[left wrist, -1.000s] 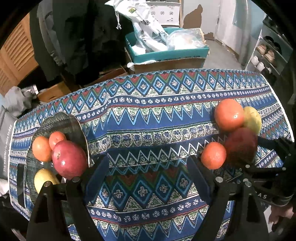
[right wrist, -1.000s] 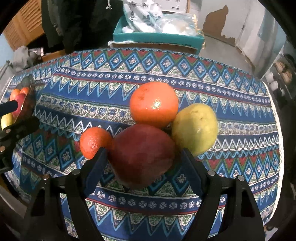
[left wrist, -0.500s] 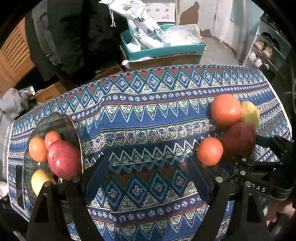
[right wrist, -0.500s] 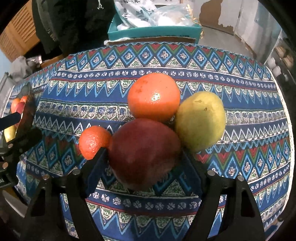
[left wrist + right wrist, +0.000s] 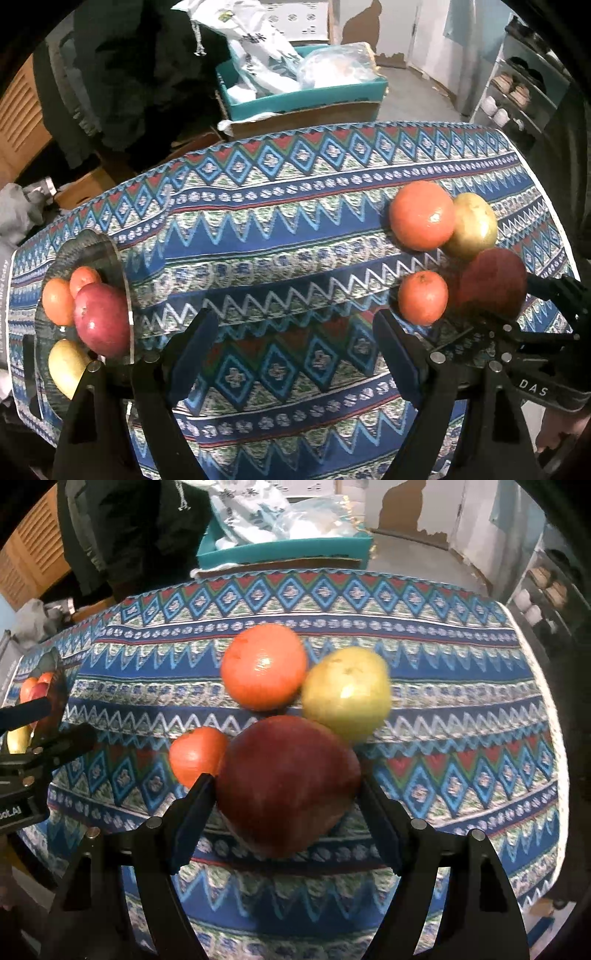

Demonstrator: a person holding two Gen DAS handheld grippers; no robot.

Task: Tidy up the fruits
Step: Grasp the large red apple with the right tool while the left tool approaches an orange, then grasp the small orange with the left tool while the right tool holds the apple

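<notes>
A big red apple rests on the patterned tablecloth between the fingers of my right gripper. Its jaws are closing, and the pads stand right at the apple's two sides. Behind the apple lie a large orange, a yellow-green pear and a small orange. My left gripper hovers open over bare cloth with nothing between its fingers. At its left, a glass plate holds a red apple, two small oranges and a yellow fruit.
Past the table's far edge stands a teal box full of plastic bags on a cardboard carton. Dark clothes hang at the back left. A shoe rack stands at the right. A hand shows at the right edge.
My right gripper has moved in on the red apple, which now sits deeper between its fingers. The left gripper's view drifted a little sideways over the cloth. The fruits have kept their places.
</notes>
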